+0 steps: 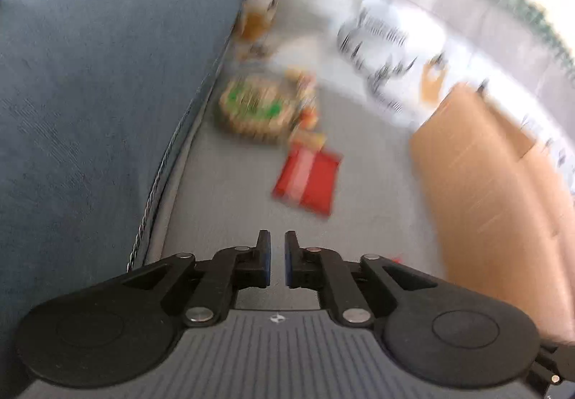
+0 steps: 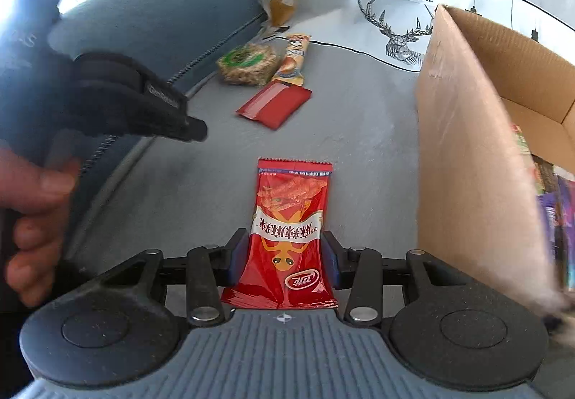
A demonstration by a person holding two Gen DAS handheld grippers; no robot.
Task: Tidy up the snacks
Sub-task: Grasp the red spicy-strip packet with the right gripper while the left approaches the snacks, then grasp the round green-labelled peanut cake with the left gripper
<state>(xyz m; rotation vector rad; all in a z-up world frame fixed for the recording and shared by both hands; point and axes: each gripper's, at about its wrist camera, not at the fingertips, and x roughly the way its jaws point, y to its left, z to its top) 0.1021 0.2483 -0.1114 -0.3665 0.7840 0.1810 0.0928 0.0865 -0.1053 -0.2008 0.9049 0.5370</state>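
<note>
The right hand-held gripper (image 2: 284,255) held a red packet (image 2: 287,230) between its pads, clamped across the lower half, just ahead of the camera. The packet looked light, soft and slick; a grip across its width seemed safest, since the foil could slide or crumple. The left hand-held gripper (image 1: 277,255) was nearly shut and empty. A box (image 2: 467,154) stood close to the right, its near wall an edge to clear. Ahead lay a flat red pouch (image 2: 275,104) and more snacks (image 2: 248,63), with open grey surface between.
</note>
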